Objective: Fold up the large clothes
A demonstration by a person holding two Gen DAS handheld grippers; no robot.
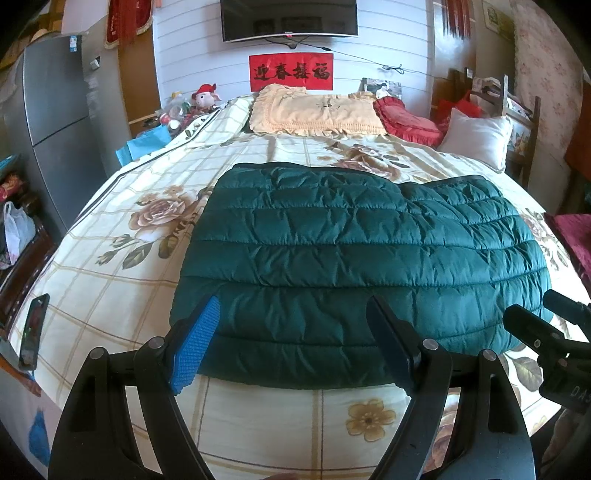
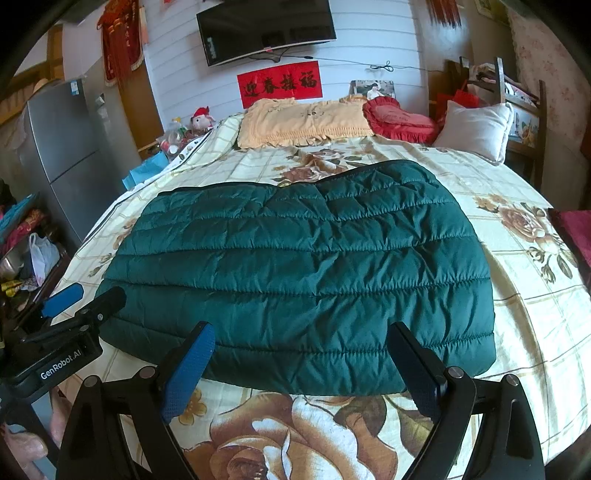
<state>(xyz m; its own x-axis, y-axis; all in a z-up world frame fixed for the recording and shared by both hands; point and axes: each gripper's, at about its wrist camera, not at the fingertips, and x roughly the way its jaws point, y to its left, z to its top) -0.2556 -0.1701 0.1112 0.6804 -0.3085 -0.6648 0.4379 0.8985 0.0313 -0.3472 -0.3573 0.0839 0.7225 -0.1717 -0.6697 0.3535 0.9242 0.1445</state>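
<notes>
A dark green quilted jacket (image 1: 354,251) lies folded into a wide block on the bed's floral sheet (image 1: 110,280); it also shows in the right wrist view (image 2: 303,266). My left gripper (image 1: 291,310) is open and empty, its fingers spread just above the jacket's near left edge. My right gripper (image 2: 301,336) is open and empty, its fingers spread over the jacket's near edge further right. The right gripper shows at the right edge of the left wrist view (image 1: 546,332). The left gripper shows at the left of the right wrist view (image 2: 77,310).
Pillows lie at the bed's far end: a yellow one (image 1: 317,110), a red one (image 1: 402,118) and a white one (image 1: 476,138). A phone (image 1: 35,332) lies on the bed's left edge. A grey fridge (image 1: 55,122) stands to the left. A TV (image 1: 288,18) hangs on the far wall.
</notes>
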